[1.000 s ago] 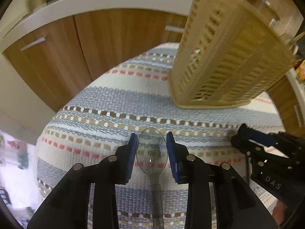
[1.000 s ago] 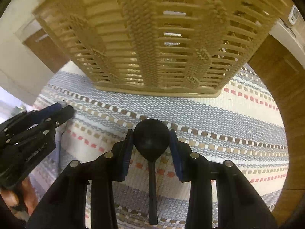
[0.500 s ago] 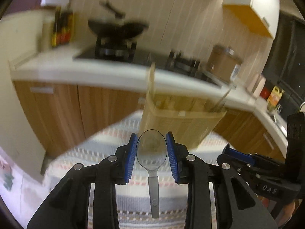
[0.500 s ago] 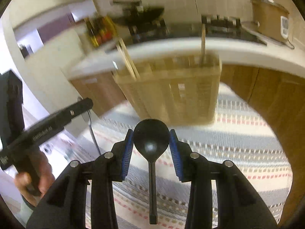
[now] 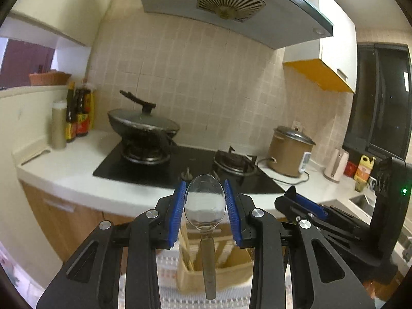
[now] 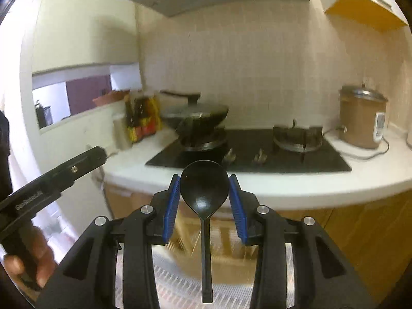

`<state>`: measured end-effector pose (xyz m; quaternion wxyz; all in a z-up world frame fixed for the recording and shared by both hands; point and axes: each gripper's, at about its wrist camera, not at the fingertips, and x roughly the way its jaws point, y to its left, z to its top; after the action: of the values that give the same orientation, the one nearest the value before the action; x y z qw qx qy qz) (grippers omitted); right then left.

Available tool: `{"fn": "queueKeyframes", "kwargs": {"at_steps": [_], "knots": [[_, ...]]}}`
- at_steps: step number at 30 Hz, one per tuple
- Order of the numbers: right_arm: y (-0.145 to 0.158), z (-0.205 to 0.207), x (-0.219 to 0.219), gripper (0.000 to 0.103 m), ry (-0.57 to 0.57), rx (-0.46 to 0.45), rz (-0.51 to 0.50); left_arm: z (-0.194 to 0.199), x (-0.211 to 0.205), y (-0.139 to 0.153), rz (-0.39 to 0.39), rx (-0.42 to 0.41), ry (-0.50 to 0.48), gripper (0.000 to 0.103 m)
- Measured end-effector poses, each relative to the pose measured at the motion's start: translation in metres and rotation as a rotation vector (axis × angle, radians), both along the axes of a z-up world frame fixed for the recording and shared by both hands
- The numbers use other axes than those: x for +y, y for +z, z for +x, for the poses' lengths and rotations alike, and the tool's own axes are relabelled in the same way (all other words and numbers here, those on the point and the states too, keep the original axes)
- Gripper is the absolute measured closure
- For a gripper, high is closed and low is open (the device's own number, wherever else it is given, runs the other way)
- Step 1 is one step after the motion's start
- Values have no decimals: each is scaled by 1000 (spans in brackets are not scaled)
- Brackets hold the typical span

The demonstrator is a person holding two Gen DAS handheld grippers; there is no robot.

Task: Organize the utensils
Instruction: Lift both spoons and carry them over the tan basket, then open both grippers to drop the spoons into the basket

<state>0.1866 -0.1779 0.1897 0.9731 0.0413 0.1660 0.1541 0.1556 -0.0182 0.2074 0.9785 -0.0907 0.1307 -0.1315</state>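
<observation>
You hold two spoons, one per gripper; your left gripper [image 5: 205,206] is clamped on one clear spoon [image 5: 205,203], your right gripper [image 6: 204,195] on one black spoon [image 6: 204,188]; each bowl points toward the stove [image 5: 180,167], handle running back toward you; both sit above one beige utensil basket [image 5: 231,262].

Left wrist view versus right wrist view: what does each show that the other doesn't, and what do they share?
Only the left wrist view shows the clear spoon clamped in the left gripper, a yellow bottle and a sink corner at far right. Only the right wrist view shows the black spoon clamped in the right gripper, and a hand on the other gripper's handle. Both show the lidded wok, the rice cooker and the beige utensil basket below the fingers.
</observation>
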Motion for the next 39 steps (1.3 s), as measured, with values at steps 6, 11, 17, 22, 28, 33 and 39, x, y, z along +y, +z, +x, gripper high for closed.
{"fn": "queueKeyframes", "kwargs": {"at_steps": [6, 11, 17, 22, 28, 33, 39], "knots": [[-13, 35, -9, 69, -100, -76, -30, 40, 1, -14, -17, 16, 13, 74], [-33, 51, -11, 68, -147, -128, -63, 69, -6, -37, 1, 57, 25, 74], [-53, 65, -10, 69, -156, -139, -95, 87, -15, -58, 37, 64, 43, 73], [-63, 70, -16, 68, -159, -123, -90, 95, -19, -72, 41, 83, 44, 73], [-69, 63, -18, 68, -167, -118, -113, 93, -24, -78, 63, 77, 31, 73], [-65, 45, -19, 48, -165, -103, -131, 86, -21, -75, 56, 96, 12, 72], [-52, 6, -22, 48, -145, -104, -122, 59, -14, -60, 41, 90, 8, 65]]}}
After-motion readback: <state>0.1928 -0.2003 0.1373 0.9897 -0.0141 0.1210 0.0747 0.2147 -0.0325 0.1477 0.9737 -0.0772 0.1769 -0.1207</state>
